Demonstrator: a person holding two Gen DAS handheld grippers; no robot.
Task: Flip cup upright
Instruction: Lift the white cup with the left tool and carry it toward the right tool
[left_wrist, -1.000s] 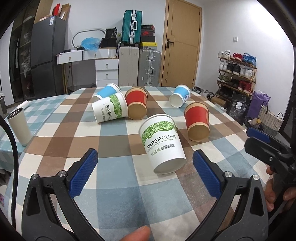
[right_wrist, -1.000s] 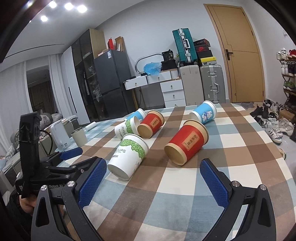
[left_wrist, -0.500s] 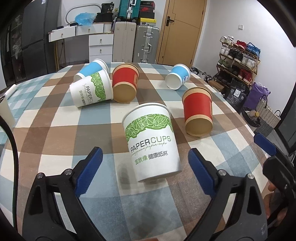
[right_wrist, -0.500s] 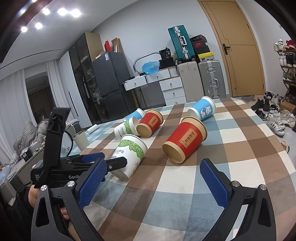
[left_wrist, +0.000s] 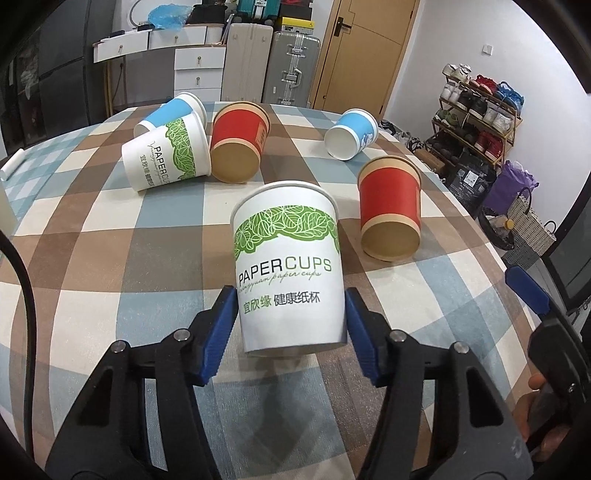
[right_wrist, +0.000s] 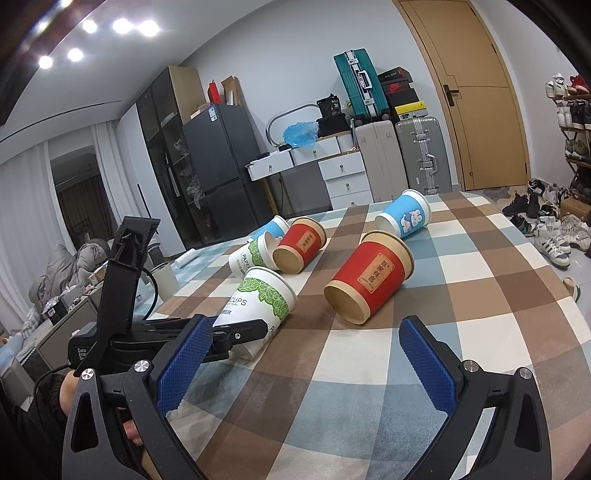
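Cup: The white paper cup with green leaves and the words PAPERCUPS (left_wrist: 288, 273) lay on its side on the checked tablecloth (left_wrist: 110, 258). Its mouth pointed away from you and its bottom pointed at you.

Left tongs: Your left gripper (left_wrist: 290, 325) had its two blue pads (left_wrist: 221, 325) on each side of the cup, down near the bottom end. The pads were right against the cup walls, closed about as wide as the cup. It looked like you had it pinched, maybe only lightly. You held the narrow end, I think, so you could tip the mouth up.

Right tongs: Your right gripper (right_wrist: 303, 365) was wide open and held nothing. It waited just beside the cup, over bare cloth, out of the way.

Other cups: A red paper cup with tan bands (left_wrist: 389, 218) lay near on the right. Another white leafy cup (left_wrist: 166, 158), a second red cup (left_wrist: 238, 144) and two blue cups (left_wrist: 351, 134) lay farther back, all on their sides.

Next step: I think you needed to lift a little and turn your wrist, so the cup could stand on its bottom. Squeezing hard might dent the thin paper.
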